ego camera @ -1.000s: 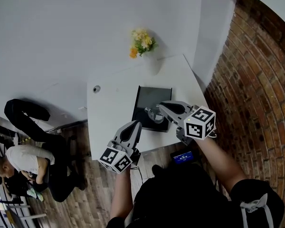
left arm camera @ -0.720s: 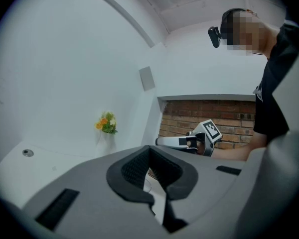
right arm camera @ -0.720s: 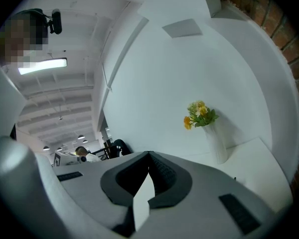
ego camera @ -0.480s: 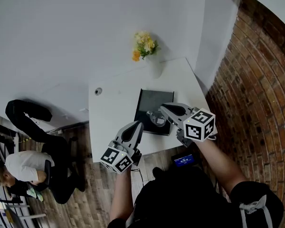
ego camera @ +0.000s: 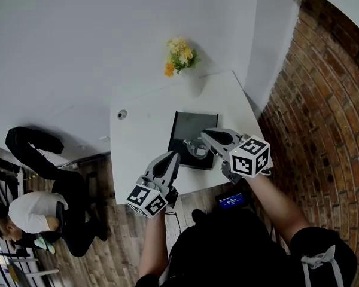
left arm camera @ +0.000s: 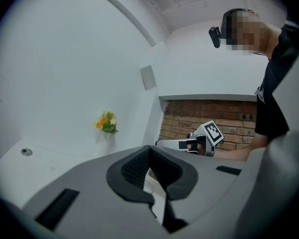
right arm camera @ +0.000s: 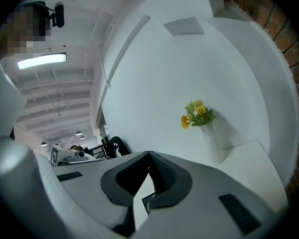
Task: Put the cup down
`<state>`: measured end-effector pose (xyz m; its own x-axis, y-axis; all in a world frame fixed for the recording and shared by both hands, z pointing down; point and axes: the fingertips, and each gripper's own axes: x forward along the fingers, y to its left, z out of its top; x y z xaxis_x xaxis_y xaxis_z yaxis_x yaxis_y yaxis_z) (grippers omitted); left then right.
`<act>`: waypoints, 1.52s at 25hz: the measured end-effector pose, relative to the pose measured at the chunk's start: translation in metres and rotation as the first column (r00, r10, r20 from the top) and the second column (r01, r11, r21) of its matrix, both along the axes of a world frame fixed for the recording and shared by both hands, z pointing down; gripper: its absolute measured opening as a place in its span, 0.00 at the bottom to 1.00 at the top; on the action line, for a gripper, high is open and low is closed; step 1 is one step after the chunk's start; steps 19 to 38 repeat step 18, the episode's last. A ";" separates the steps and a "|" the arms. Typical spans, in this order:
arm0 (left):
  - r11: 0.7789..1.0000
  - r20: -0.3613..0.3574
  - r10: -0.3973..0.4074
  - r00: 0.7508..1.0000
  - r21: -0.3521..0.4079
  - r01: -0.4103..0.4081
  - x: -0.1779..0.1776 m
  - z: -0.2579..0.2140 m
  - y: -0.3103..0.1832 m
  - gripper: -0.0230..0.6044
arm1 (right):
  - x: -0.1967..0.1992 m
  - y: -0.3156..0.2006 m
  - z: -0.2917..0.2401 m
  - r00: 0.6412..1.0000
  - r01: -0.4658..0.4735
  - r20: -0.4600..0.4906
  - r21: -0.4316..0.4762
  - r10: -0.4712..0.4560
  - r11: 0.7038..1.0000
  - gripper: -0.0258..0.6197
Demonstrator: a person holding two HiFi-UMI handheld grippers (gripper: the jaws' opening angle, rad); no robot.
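Holding almost the same pose as a second ago, the right gripper (ego camera: pixel 204 134) reaches over the dark tray (ego camera: pixel 190 123) on the white tabletop (ego camera: pixel 137 154), its fingers pressed together tip to tip. The cup (ego camera: pixel 195 148), a clear glass, stands on the tray just beside and below those fingertips, in the same spot as before. Only the head view's framing has drifted a little, and a person (ego camera: pixel 29 211) in the background has shifted. From above I cannot tell whether the closed fingers pinch the rim or merely sit next to it, and the right gripper view shows no glass plainly between them. The left gripper (ego camera: pixel 171 157), fingers closed on nothing, waits at the tabletop's near edge, apart from the cup. With nothing moving, the cup looks already set down, so what remains is probably just drawing the right gripper away.
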<state>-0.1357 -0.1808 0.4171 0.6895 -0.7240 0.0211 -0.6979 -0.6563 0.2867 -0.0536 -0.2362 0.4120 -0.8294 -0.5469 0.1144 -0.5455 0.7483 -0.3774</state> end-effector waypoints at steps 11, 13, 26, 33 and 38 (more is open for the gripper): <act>1.000 -0.008 -0.004 1.000 0.002 0.004 0.001 0.000 -0.003 0.05 | 0.002 -0.002 0.003 1.000 0.000 0.000 -0.002 0.000 1.000 0.06; 1.000 -0.008 -0.002 1.000 0.002 0.002 0.000 0.000 -0.002 0.05 | 0.001 -0.002 0.004 1.000 -0.001 -0.002 -0.004 0.001 1.000 0.06; 1.000 -0.012 -0.003 1.000 -0.008 0.002 0.000 0.003 -0.003 0.05 | 0.001 -0.004 0.006 1.000 -0.006 -0.013 -0.006 0.006 1.000 0.06; 1.000 -0.012 -0.003 1.000 -0.008 0.002 0.000 0.003 -0.003 0.05 | 0.001 -0.004 0.006 1.000 -0.006 -0.013 -0.006 0.006 1.000 0.06; 1.000 -0.012 -0.003 1.000 -0.008 0.002 0.000 0.003 -0.003 0.05 | 0.001 -0.004 0.006 1.000 -0.006 -0.013 -0.006 0.006 1.000 0.06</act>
